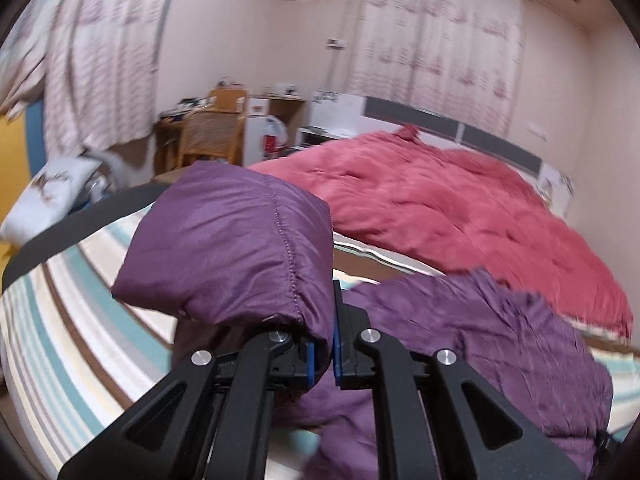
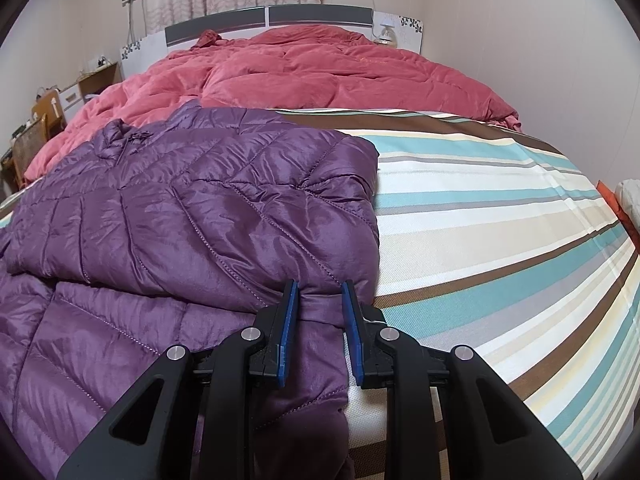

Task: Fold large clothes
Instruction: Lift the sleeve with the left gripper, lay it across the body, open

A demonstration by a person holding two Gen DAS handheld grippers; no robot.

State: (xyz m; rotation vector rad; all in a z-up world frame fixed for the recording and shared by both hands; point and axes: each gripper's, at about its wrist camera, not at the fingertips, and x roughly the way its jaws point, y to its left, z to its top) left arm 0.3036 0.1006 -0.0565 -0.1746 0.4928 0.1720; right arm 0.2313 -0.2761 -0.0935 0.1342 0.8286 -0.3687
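Note:
A purple quilted down jacket [image 2: 168, 220] lies on the striped bed sheet [image 2: 500, 208], its right part folded over the body. My right gripper [image 2: 320, 312] stands at the jacket's right edge, its blue pads [image 2: 289, 320] on either side of a fold of the fabric with a gap between them. My left gripper [image 1: 325, 344] is shut on a puffy purple part of the jacket [image 1: 228, 248], lifted above the sheet [image 1: 80, 320]. The rest of the jacket [image 1: 480, 352] lies crumpled to the right below it.
A red quilt [image 2: 320, 72] covers the far half of the bed up to the headboard [image 2: 272, 16]. A wooden desk and chair [image 1: 212, 132] stand by the curtained wall. A white pillow [image 1: 52, 196] lies left of the bed.

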